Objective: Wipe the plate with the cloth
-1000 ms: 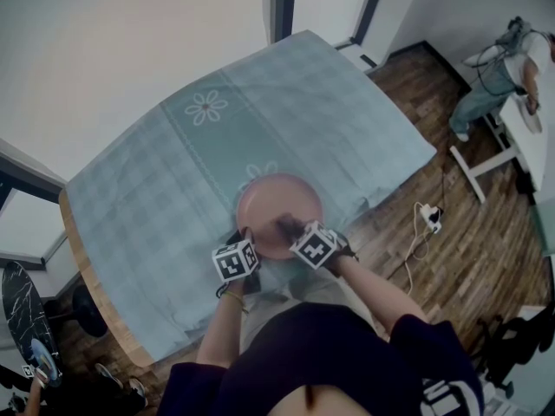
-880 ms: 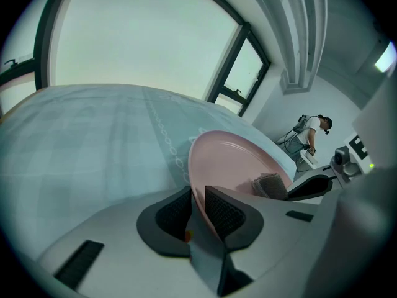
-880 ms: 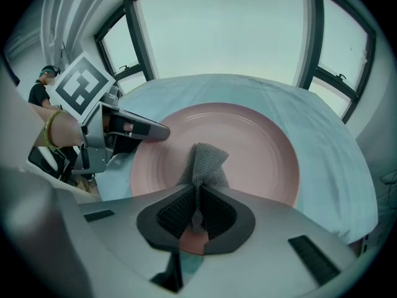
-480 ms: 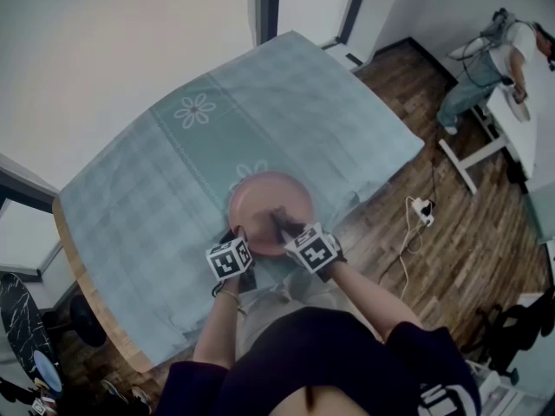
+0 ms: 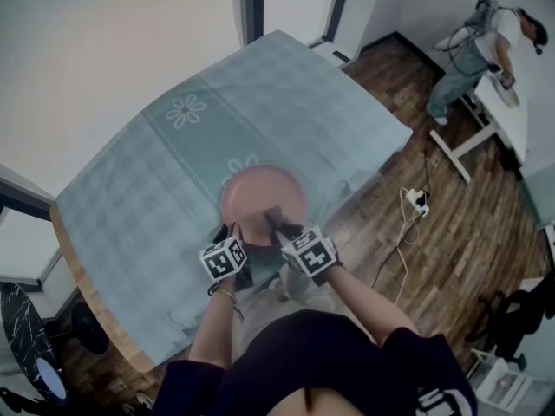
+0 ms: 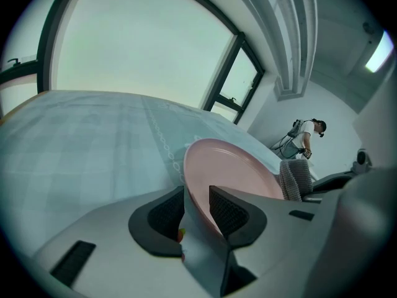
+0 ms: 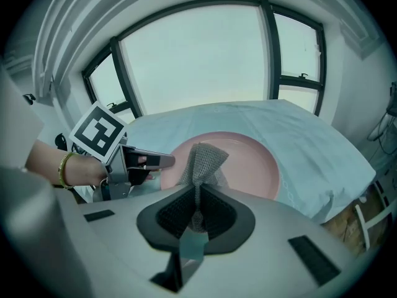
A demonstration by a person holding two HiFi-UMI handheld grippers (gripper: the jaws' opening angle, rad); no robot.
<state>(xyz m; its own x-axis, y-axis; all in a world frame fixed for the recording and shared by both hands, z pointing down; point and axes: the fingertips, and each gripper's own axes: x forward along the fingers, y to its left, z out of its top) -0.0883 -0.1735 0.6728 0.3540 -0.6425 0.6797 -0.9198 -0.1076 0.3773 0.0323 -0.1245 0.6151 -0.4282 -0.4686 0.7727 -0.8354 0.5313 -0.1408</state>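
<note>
A pink plate (image 5: pixel 260 191) lies on the table near its front edge. My left gripper (image 5: pixel 234 232) is at the plate's near-left rim. In the left gripper view the plate (image 6: pixel 239 169) has its rim between the jaws of that gripper (image 6: pixel 197 207). The jaws are opening, and a gap shows beside each pad. My right gripper (image 5: pixel 276 224) hovers over the near part of the plate, shut on a grey mesh cloth (image 7: pixel 203 160). The cloth stands up from the jaws (image 7: pixel 197 208) over the plate (image 7: pixel 248 163). The left gripper (image 7: pixel 152 161) shows beside it.
A teal checked tablecloth (image 5: pixel 165 163) covers the table and hangs over its edges. A wooden floor with a power strip and cable (image 5: pixel 414 202) lies to the right. A person (image 5: pixel 473 37) stands at a white desk far right. Windows run behind the table.
My right gripper with the cloth has lifted slightly over the plate's near part. My left gripper stays at the plate's rim. The whole view has drifted a little.
</note>
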